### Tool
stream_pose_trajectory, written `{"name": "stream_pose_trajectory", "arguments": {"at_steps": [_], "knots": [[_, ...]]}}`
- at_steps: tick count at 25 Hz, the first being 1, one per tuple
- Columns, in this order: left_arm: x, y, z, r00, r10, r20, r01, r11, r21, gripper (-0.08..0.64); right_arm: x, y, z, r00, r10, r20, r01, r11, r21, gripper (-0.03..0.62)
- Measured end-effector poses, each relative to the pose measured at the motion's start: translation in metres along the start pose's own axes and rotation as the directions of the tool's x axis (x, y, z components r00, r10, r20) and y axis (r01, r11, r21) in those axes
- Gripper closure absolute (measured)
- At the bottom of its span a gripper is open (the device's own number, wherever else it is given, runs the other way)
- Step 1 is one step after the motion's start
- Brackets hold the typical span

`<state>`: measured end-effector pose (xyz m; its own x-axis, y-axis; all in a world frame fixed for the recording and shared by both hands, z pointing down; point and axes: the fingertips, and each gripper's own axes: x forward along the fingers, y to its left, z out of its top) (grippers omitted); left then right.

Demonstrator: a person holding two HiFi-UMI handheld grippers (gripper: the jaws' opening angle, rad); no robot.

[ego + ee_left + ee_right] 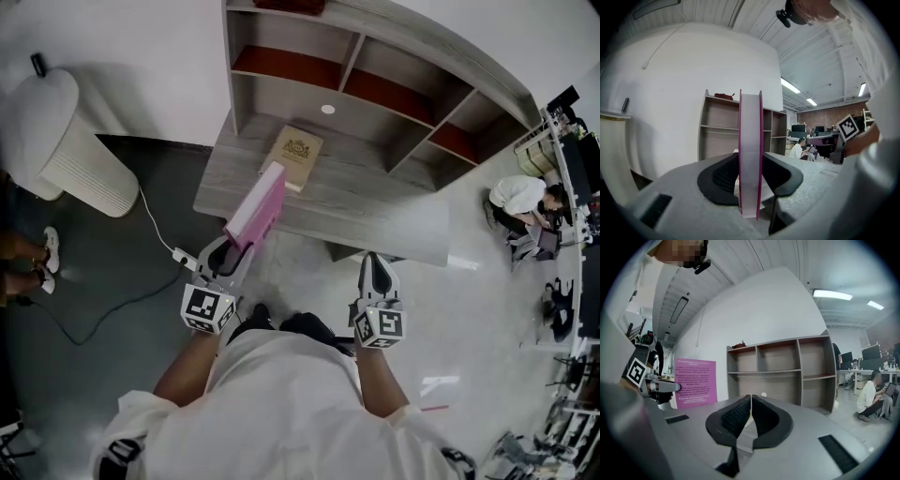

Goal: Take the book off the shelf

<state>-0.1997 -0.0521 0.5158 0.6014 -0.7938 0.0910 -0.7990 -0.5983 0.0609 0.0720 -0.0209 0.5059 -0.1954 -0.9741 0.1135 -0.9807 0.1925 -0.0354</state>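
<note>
A pink book (256,206) stands on edge between the jaws of my left gripper (228,255), which is shut on it, just in front of the grey shelf unit's (375,56) desk top (375,211). In the left gripper view the pink book (750,154) fills the gap between the black pads, its page edge facing the camera. A second, tan book (293,156) lies flat on the desk top. My right gripper (375,272) hangs at the desk's front edge, shut on nothing; its pads (740,416) meet. The pink book's cover (695,382) shows at left there.
A white ribbed cylinder (66,141) stands on the floor at left, with a white cable and power strip (183,258) beside it. A person (525,202) crouches at right near cluttered desks. The shelf compartments have red floors.
</note>
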Motion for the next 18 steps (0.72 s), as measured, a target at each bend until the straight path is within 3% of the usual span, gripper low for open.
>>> {"name": "stream_pose_trajectory", "arguments": {"at_steps": [9,18], "knots": [[-0.009,-0.033,0.008,0.997,0.07,-0.012,-0.07,0.997,-0.015,0.408,-0.019,-0.028,0.02,0.997,0.072,0.031,-0.071,0.997,-0.021,0.572],[-0.014,-0.081,-0.003,0.995,0.092,-0.03,-0.093,0.994,-0.049,0.408,-0.045,-0.05,0.002,0.989,0.15,0.003,-0.15,0.989,-0.012,0.574]]}}
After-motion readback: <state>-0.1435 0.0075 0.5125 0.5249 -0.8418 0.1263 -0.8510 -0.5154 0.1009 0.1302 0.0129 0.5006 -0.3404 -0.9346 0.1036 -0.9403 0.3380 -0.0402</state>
